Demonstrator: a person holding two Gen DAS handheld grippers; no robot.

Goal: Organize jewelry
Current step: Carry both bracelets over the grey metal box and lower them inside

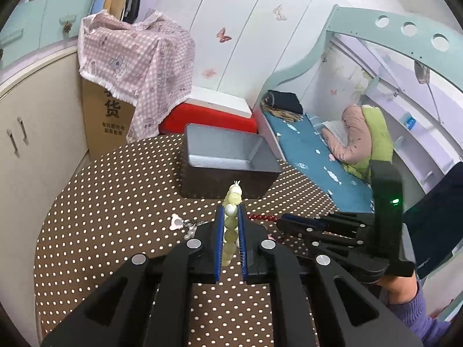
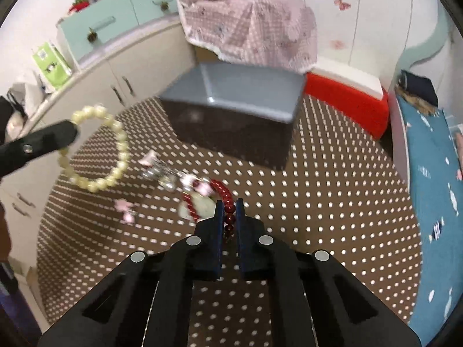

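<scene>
My left gripper (image 1: 231, 211) is shut on a pale cream bead bracelet (image 1: 231, 202), which stands edge-on between its blue pads; in the right wrist view the same bracelet (image 2: 115, 156) hangs as a ring from the left gripper (image 2: 68, 134). My right gripper (image 2: 229, 206) is shut on a dark red bead bracelet (image 2: 224, 192), lifted a little off the dotted tablecloth (image 2: 318, 202). In the left wrist view the right gripper (image 1: 285, 221) reaches in from the right, red beads (image 1: 262, 217) at its tip. An open grey metal box (image 1: 228, 156) stands beyond both grippers.
Small pink and silver trinkets (image 2: 162, 173) and a pale green pendant (image 2: 199, 205) lie on the cloth left of the red bracelet. A red and white box (image 1: 211, 115), a cloth-covered carton (image 1: 110, 121) and a bed (image 1: 318, 156) lie beyond the round table's edge.
</scene>
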